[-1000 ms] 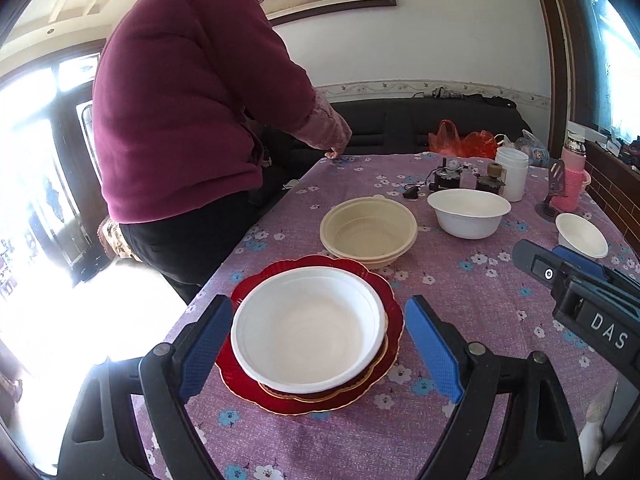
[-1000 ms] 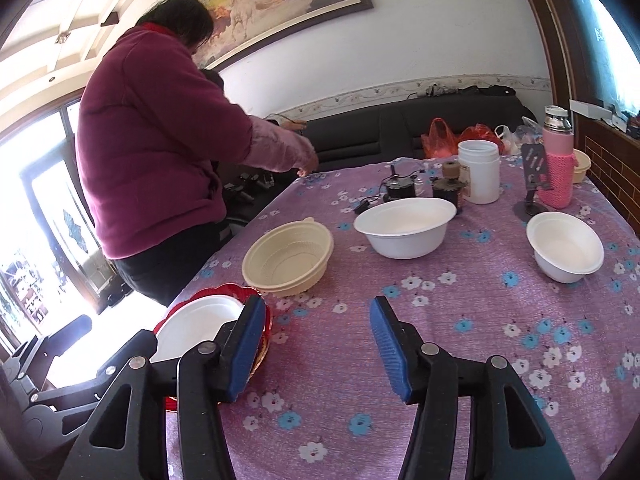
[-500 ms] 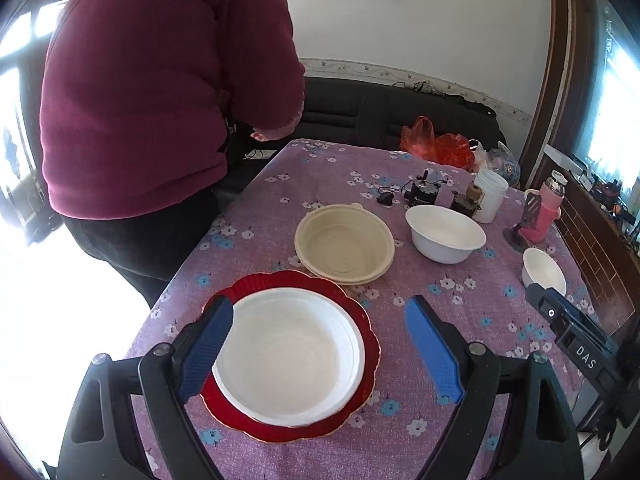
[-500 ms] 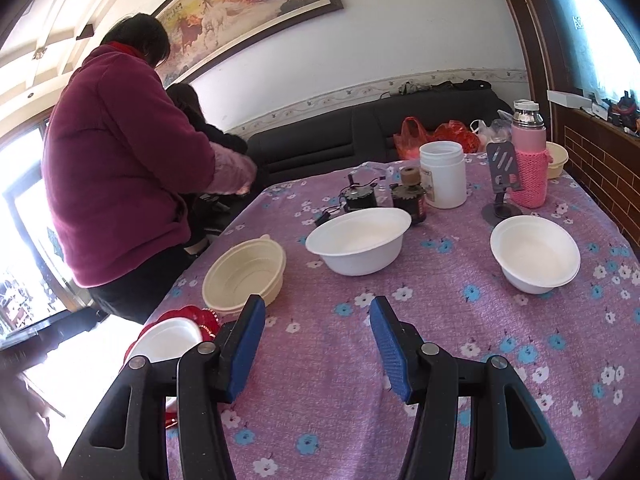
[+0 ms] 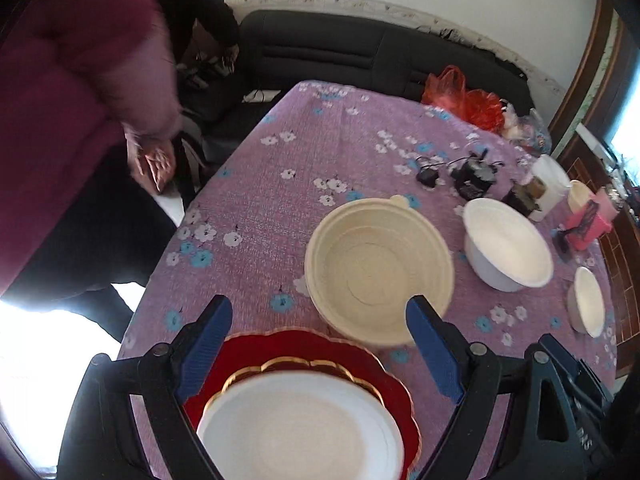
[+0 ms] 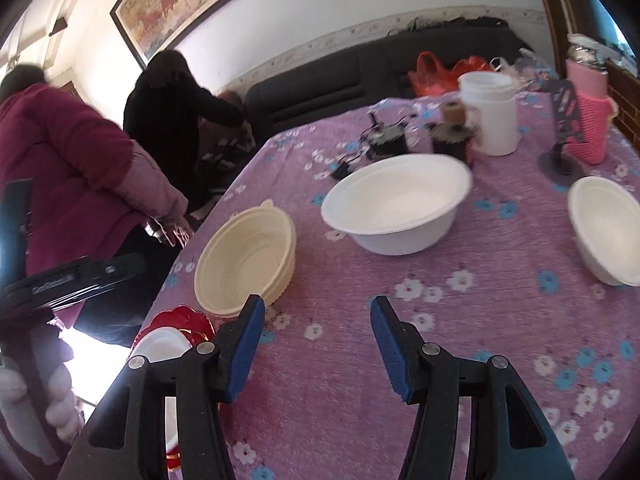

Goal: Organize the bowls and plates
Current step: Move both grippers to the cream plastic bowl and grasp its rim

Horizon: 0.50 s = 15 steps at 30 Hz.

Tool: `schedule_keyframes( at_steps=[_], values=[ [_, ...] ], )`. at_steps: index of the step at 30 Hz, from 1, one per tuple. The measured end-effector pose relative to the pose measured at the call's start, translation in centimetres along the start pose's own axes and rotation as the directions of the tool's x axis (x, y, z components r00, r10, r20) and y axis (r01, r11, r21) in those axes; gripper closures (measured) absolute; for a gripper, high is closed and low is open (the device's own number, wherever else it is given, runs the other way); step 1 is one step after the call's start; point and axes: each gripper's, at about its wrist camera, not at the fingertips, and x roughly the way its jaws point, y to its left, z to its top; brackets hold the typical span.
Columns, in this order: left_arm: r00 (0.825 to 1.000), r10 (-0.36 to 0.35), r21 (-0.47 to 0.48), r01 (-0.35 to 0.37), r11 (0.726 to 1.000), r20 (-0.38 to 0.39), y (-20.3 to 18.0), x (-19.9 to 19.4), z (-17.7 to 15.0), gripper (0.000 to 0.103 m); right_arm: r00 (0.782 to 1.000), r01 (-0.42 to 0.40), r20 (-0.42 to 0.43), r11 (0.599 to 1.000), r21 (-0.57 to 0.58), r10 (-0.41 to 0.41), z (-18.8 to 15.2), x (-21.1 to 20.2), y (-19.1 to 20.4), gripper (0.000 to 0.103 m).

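Observation:
A white plate [image 5: 300, 428] lies on a gold-rimmed plate on a red scalloped plate [image 5: 288, 346] at the table's near edge. My left gripper [image 5: 320, 344] is open above this stack and holds nothing. Beyond it sits a cream bowl [image 5: 378, 268], then a large white bowl [image 5: 506, 244] and a small white bowl [image 5: 588, 300]. My right gripper [image 6: 316, 344] is open and empty over the purple cloth, with the cream bowl [image 6: 248, 256] to its front left, the large white bowl [image 6: 396, 200] ahead and the small white bowl [image 6: 608, 228] at right.
A person in a maroon jacket [image 5: 68, 100] stands at the table's left edge. At the far end stand a white jar [image 6: 490, 114], a pink-sleeved flask [image 6: 588, 120], small dark gadgets [image 6: 386, 140] and a black stand [image 6: 560, 136]. A black sofa [image 5: 360, 56] is behind.
My left gripper has moved forward and lower, so the plate stack now lies under its fingers. My right gripper has moved closer to the bowls. The person has drawn back from the table.

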Motion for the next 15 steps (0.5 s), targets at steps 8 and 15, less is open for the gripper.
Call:
schedule_keyframes(
  at_steps=[8, 15],
  values=[
    [0.993, 0.004, -0.080, -0.014, 0.997, -0.117, 1.3, 7.7, 3.0, 0.015, 0.993, -0.044, -0.110, 0.997, 0.068, 0.052, 1.9, 8.0, 0.9, 0.043],
    [0.978, -0.008, -0.053, -0.003, 0.999, -0.210, 0.8, 11.5, 3.3, 0.018, 0.981, -0.050, -0.183, 0.993, 0.105, 0.069, 2.1, 12.7, 1.1, 0.049]
  ],
)
